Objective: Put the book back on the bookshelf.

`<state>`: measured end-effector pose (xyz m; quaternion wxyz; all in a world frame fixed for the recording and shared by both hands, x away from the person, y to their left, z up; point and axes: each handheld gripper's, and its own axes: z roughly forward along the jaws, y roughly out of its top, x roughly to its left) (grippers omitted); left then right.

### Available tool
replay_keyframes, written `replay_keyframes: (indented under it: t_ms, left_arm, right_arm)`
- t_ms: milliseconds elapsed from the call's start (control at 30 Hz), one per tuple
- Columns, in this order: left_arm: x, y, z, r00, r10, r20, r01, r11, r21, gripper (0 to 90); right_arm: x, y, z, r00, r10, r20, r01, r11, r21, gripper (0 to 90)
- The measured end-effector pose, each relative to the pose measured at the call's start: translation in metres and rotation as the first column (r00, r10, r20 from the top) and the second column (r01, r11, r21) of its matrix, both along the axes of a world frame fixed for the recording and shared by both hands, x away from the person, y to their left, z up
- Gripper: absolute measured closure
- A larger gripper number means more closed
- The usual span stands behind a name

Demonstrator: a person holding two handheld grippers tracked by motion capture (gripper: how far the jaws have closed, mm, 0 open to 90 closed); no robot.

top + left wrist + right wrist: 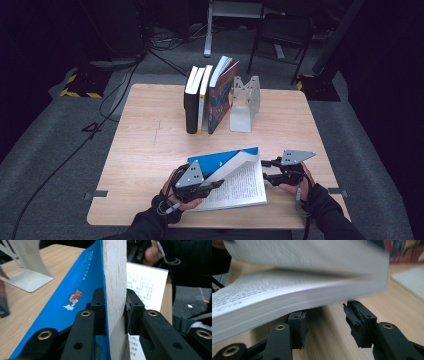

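Observation:
An open book point(241, 184) lies on the wooden table point(145, 145) near its front edge, printed pages up. Its blue cover point(220, 161) and a thick wad of pages are lifted off the left half. My left gripper point(216, 185) is shut on that lifted wad; in the left gripper view point(115, 312) the pads press on the blue cover point(75, 290) and the page block point(114, 277). My right gripper point(266, 170) is at the book's right edge, open. In the right gripper view point(325, 315) its jaws stand apart just below the book's page edge point(287, 297), gripping nothing.
Several books point(205, 95) stand upright at the table's far middle, the rightmost leaning. A metal bookend point(245, 102) stands just right of them and shows as well in the left gripper view point(27, 277). A chair point(282, 30) and cables lie beyond the table.

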<state>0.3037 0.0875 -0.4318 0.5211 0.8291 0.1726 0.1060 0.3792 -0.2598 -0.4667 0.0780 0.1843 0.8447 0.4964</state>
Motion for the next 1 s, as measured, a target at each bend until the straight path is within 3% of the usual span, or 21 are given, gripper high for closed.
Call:
replay_keyframes:
  t_ms: [100, 233, 300, 400, 533, 733, 900, 933, 1000]
  left_arm:
    - [-0.002, 0.002, 0.0, 0.9998, 0.005, -0.019, -0.005, 0.9999, -0.01, 73.2]
    - [-0.004, 0.01, 0.0, 0.9987, 0.015, -0.049, -0.018, 0.9988, -0.046, 72.7]
    - [-0.008, 0.014, 0.0, 0.9988, 0.019, -0.044, -0.021, 0.9988, -0.045, 72.4]
    - [-0.012, 0.025, 0.002, 0.9976, 0.048, -0.049, -0.052, 0.9955, -0.079, 72.4]
    - [-0.022, 0.041, 0.004, 0.9939, 0.106, -0.03, -0.109, 0.9865, -0.122, 71.5]
    - [-0.037, 0.058, 0.005, 0.9815, 0.191, -0.012, -0.191, 0.9711, -0.144, 68.6]
    - [-0.042, 0.061, 0.001, 0.9781, 0.196, -0.069, -0.204, 0.9695, -0.136, 59.2]
    - [-0.043, 0.059, -0.001, 0.9779, 0.186, -0.096, -0.197, 0.9727, -0.123, 56.6]
    - [-0.041, 0.059, -0.001, 0.9798, 0.168, -0.109, -0.18, 0.9771, -0.114, 55.3]
  right_arm:
    - [-0.004, 0.006, 0.01, 0.9991, -0.002, 0.042, 0.003, 1.0, -0.006, 51.3]
    - [-0.005, 0.013, 0.021, 0.9975, -0.01, 0.07, 0.007, 0.999, 0.046, 53.0]
    - [-0.006, 0.018, 0.029, 0.9958, -0.003, 0.092, -0.001, 0.999, 0.052, 53.2]
    - [-0.008, 0.027, 0.039, 0.9934, -0.005, 0.114, -0.004, 0.997, 0.082, 53.2]
    - [-0.01, 0.042, 0.054, 0.9897, -0.003, 0.143, -0.013, 0.994, 0.109, 53.2]
    - [-0.012, 0.072, 0.084, 0.9783, 0.031, 0.205, -0.043, 0.998, 0.055, 53.1]
    - [-0.012, 0.091, 0.093, 0.9778, 0.049, 0.204, -0.065, 0.995, 0.076, 53.1]
    - [-0.012, 0.095, 0.094, 0.9772, 0.054, 0.205, -0.071, 0.994, 0.079, 52.9]
    - [-0.012, 0.1, 0.095, 0.9766, 0.07, 0.204, -0.088, 0.993, 0.081, 52.9]
